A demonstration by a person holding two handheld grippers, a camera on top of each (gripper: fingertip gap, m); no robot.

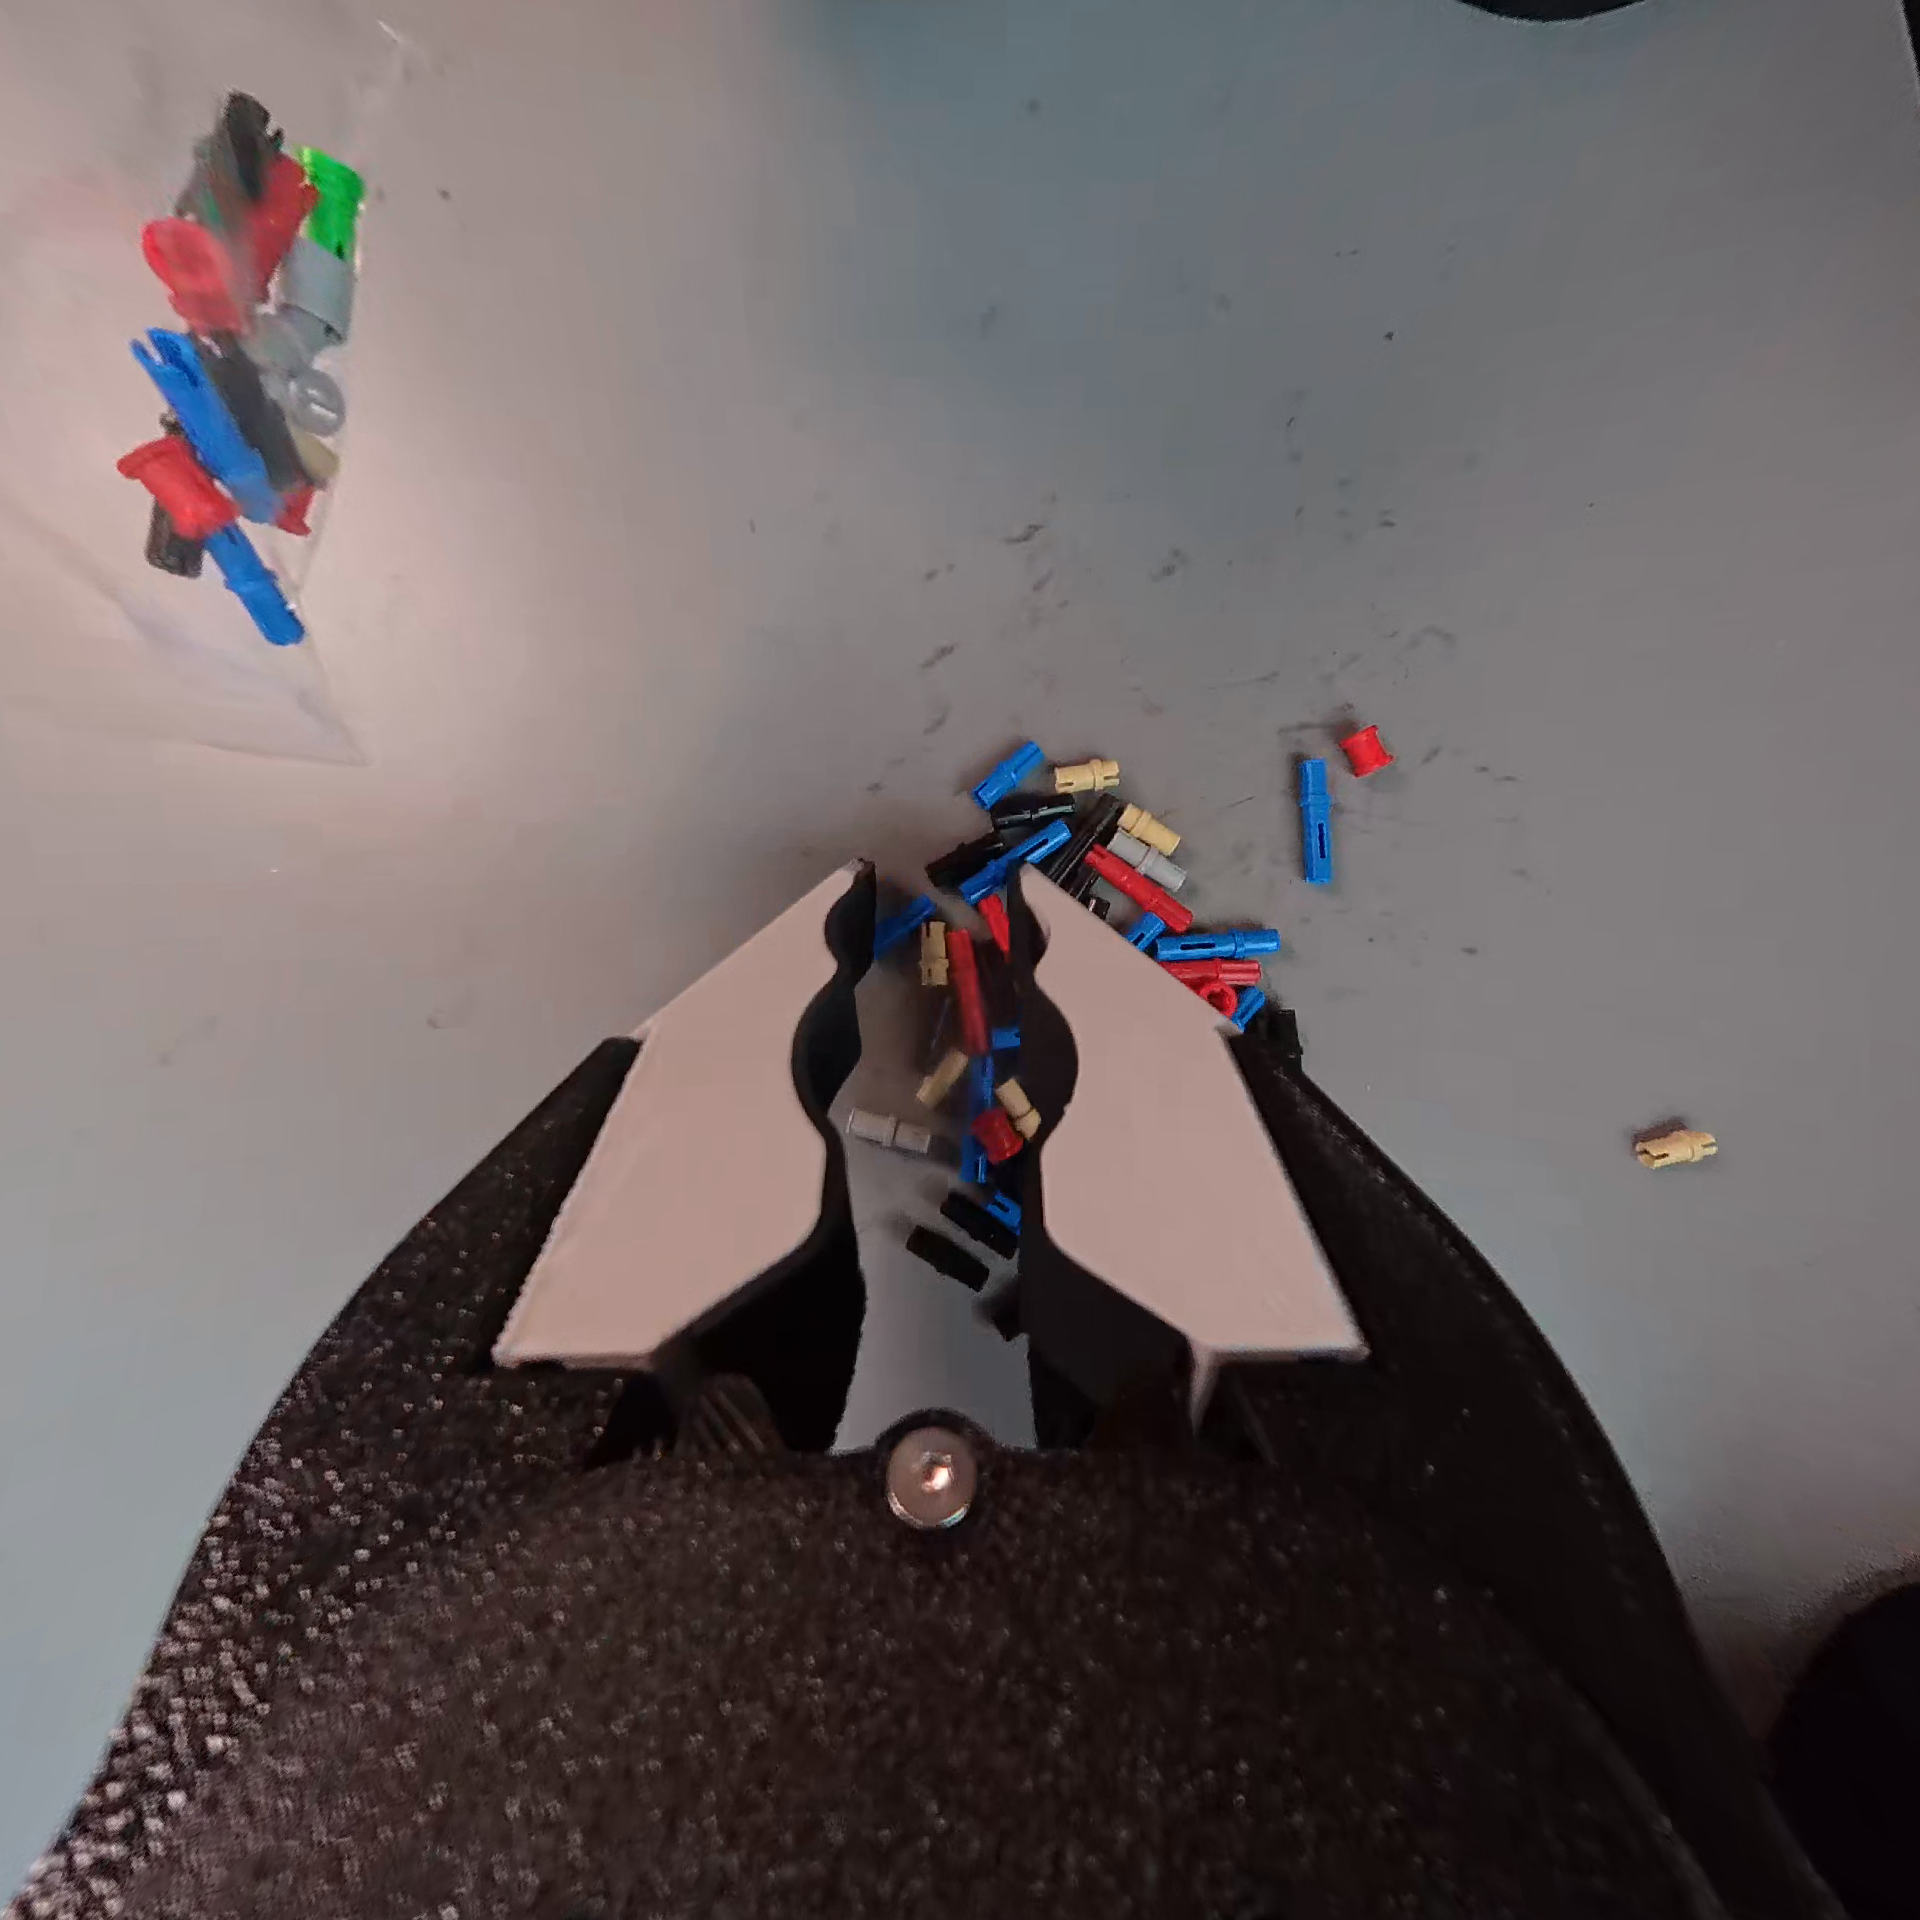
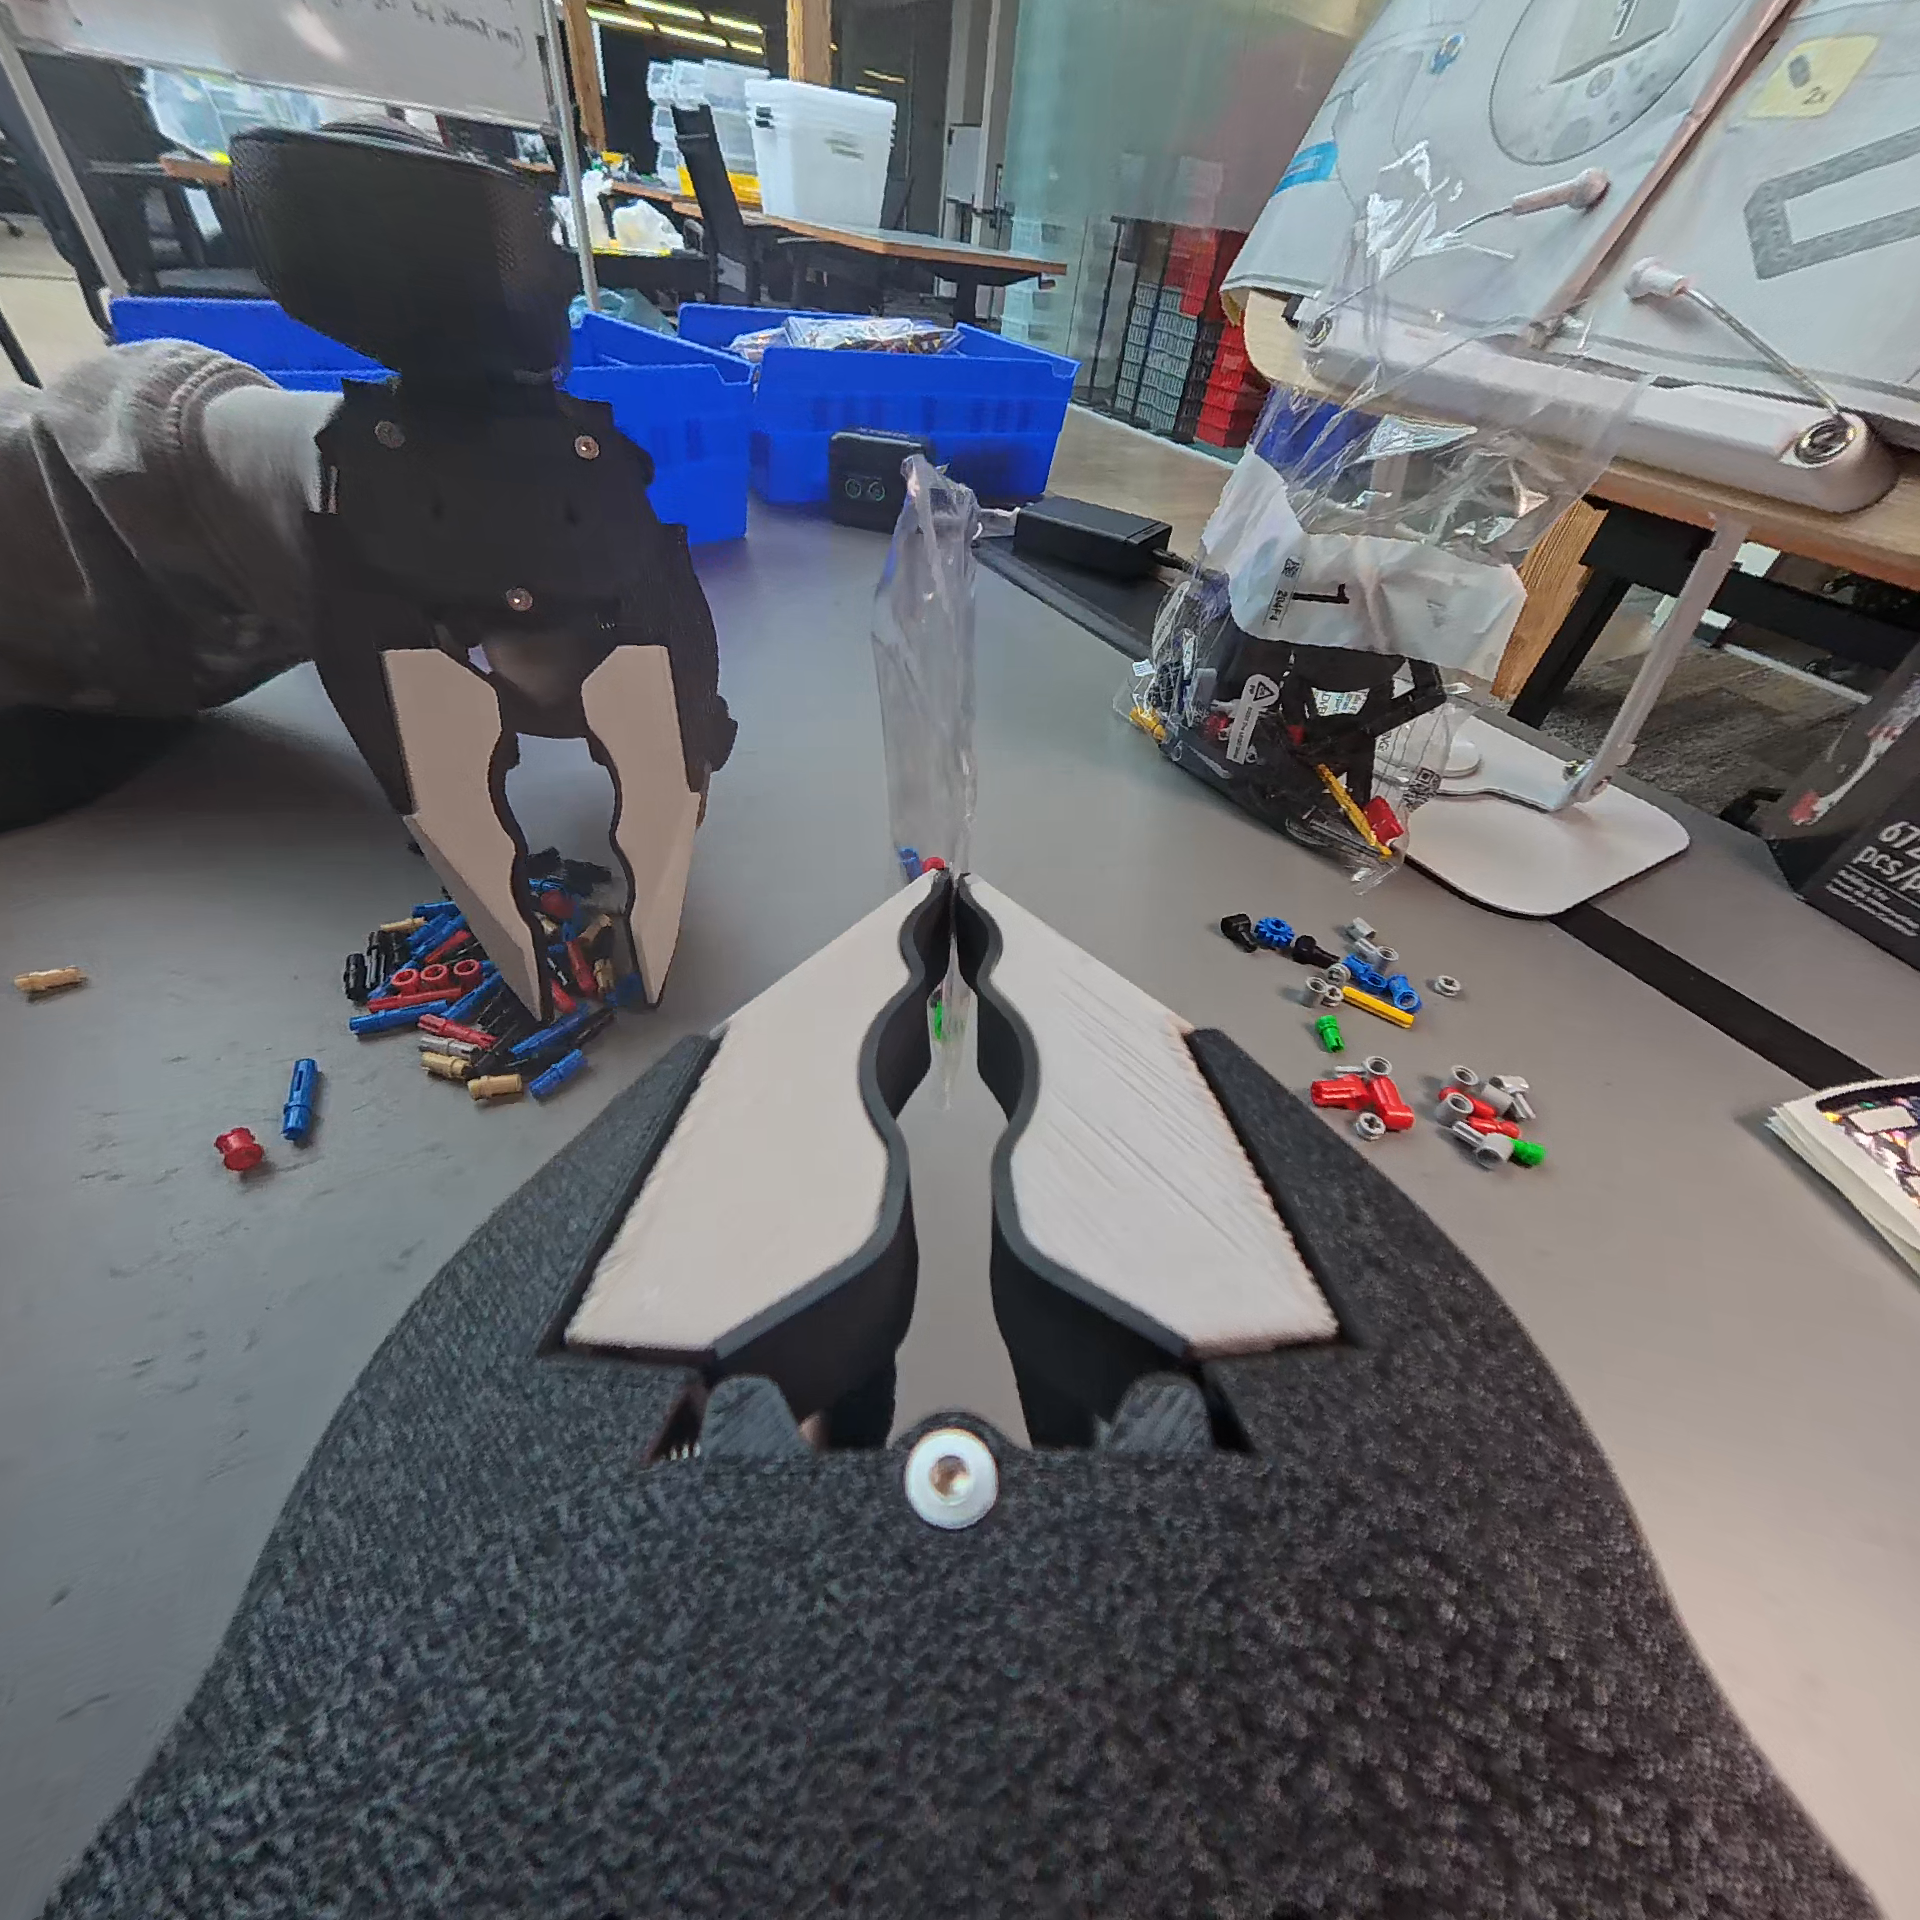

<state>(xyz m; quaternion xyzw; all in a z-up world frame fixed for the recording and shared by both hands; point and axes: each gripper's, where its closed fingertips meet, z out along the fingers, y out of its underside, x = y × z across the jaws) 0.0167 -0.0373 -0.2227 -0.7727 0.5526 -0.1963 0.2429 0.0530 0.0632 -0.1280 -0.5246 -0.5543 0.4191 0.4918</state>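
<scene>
We hold two grippers over a grey surface (image 2: 727, 582) strewn with small plastic building pins. Our left gripper (image 1: 940, 883) points straight down, its jaws spread, with its tips planted in a heap of pins (image 1: 1091, 894) coloured blue, red, black, tan and grey. The heap sits directly under and between the fingers, spilling out to the right of them; nothing is pinched. In the right wrist view the same gripper (image 2: 592, 997) stands upright in the heap, well to the left of our right gripper.

Our right gripper (image 2: 951, 883) has its jaws pressed together on a small clear plastic bag (image 2: 925, 665). The bag rises upright from the tips, its long axis vertical, and a thin tail of it hangs down between the fingers. From the left wrist view the bag (image 1: 244, 364) floats up and to the left, well apart from the heap, with red, blue, black, grey and green parts inside.

The left gripper is the nearer one to the heap; the bag lies to its right across open surface. A stray blue pin (image 1: 1315, 821), a red bush (image 1: 1363, 750) and a tan pin (image 1: 1675, 1147) lie beyond the heap. A second scatter of parts (image 2: 1423, 1049) lies right of the right gripper, near a larger bag of parts (image 2: 1299, 665)
</scene>
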